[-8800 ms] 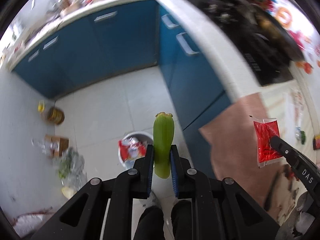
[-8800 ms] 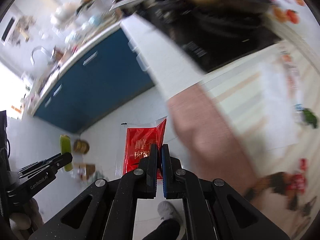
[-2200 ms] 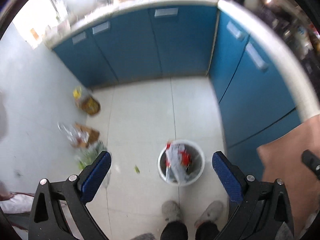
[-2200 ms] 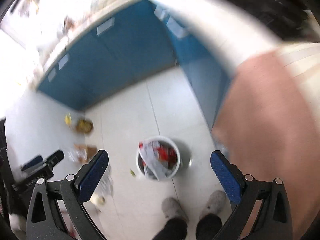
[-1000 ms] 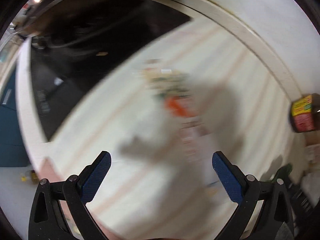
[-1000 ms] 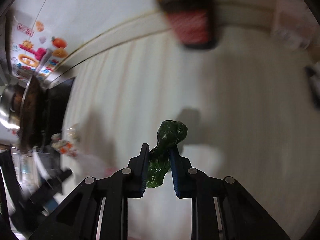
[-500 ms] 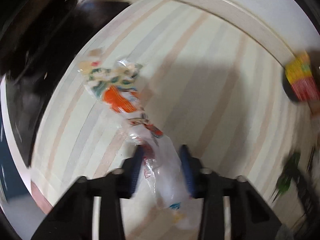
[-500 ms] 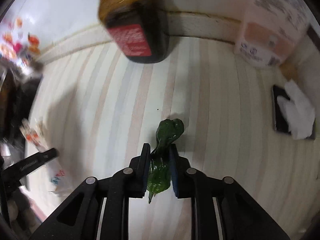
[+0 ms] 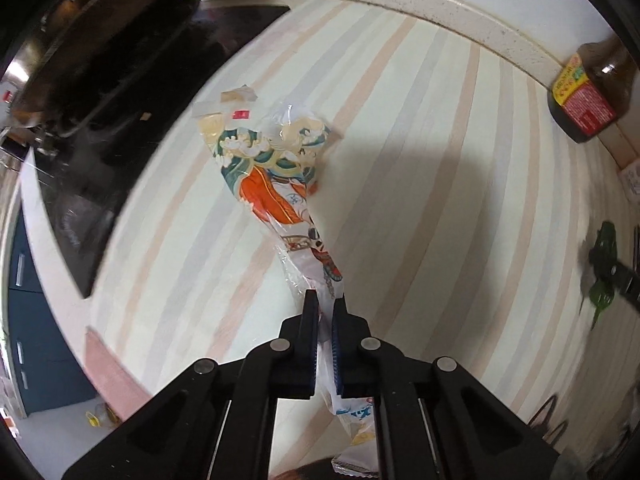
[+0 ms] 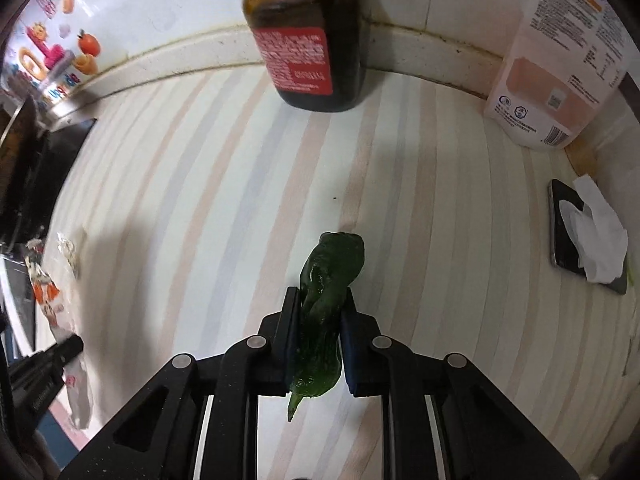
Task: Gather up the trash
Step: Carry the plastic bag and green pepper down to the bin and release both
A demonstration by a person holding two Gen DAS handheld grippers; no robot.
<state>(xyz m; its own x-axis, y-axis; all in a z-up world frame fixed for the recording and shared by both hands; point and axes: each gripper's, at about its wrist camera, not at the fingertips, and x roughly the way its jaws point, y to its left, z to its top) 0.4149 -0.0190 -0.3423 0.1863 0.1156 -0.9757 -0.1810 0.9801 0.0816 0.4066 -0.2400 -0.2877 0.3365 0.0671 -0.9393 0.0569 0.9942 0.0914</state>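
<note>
My left gripper (image 9: 325, 300) is shut on a crumpled clear plastic wrapper (image 9: 276, 172) printed in orange, teal and white, which stretches away over the striped countertop (image 9: 420, 200). My right gripper (image 10: 320, 300) is shut on a dark green pepper (image 10: 332, 268) just above the same countertop (image 10: 200, 220). The pepper also shows at the right edge of the left wrist view (image 9: 604, 256). The wrapper and the left gripper show at the left edge of the right wrist view (image 10: 48, 296).
A brown bottle with a red label (image 10: 308, 32) stands at the back wall, also in the left wrist view (image 9: 588, 92). A pink-and-white carton (image 10: 560, 60) stands at the back right. A phone with a white tissue (image 10: 588, 232) lies right. A black stove (image 9: 100, 92) is at the left.
My left gripper has closed fully on the wrapper and the view has steadied. My right gripper still holds the pepper and has moved closer to the bottle and back wall.
</note>
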